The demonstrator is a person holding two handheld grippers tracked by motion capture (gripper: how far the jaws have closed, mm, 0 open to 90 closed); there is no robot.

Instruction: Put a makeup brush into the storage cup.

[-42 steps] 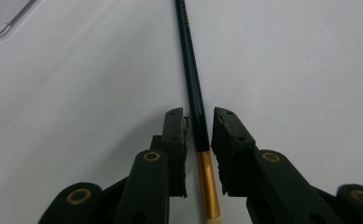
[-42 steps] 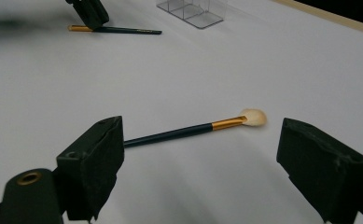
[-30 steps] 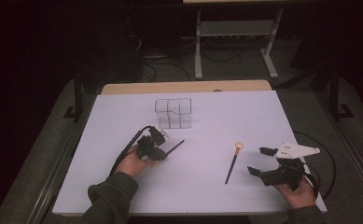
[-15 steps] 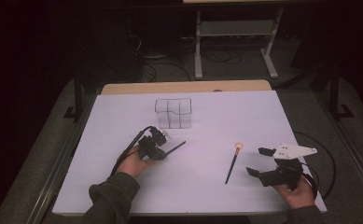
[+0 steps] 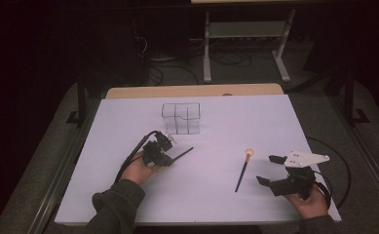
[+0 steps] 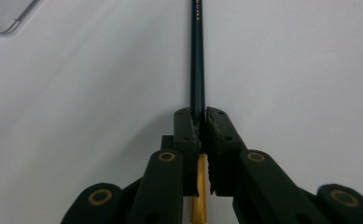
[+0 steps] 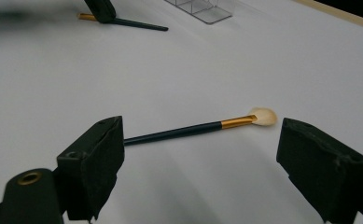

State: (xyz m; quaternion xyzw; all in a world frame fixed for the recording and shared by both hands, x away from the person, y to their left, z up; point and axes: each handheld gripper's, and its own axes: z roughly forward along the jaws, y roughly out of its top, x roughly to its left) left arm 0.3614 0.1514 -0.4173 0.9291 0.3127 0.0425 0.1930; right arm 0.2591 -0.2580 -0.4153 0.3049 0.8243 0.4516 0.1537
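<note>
Where our left tongs (image 6: 201,122) pinch it, the held brush (image 6: 197,60) is a thin dark stick with a gold ferrule at the rear; it lies low over the white surface (image 5: 216,204), left of centre, and its handle points toward the middle. Our left gripper view reads faint lettering near the handle's far end, which the high view cannot resolve. The high view places the clear divided box (image 5: 180,118) just beyond these tongs. Our right tongs (image 7: 200,163) stand wide with nothing between them, and the second brush (image 7: 195,129), with its pale tuft, lies just ahead of them. Bare surface stretches between the two brushes, and both hands sit near the front edge.
</note>
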